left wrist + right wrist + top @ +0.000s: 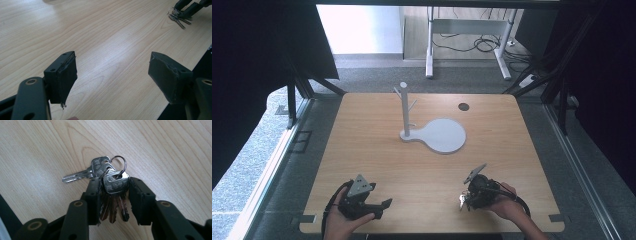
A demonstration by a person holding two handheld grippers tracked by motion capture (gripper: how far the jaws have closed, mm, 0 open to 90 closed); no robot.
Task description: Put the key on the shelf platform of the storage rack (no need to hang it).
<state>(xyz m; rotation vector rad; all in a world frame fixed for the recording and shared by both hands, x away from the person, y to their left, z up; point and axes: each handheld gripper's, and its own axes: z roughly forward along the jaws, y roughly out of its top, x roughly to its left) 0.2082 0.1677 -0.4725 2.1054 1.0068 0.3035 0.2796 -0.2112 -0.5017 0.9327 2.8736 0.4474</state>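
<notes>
Near the table's (377, 165) front-right corner, the right gripper (113, 192) has its 2 jaws clamped on a bunch of keys (113, 183), pinching the heads so the ring (119, 165) stays free (likely for hooking on a peg). The white stand (405, 112) waits well apart, toward the far edge. By the front-left corner, the left gripper (112, 72) is spread wide, holding nothing.

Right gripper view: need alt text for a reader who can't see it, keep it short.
The right tongs are closed on a bunch of silver keys, pinching several blades between the two black jaws just above a light wood table. One key sticks out to the left, and the key ring stands above the key heads.
</notes>
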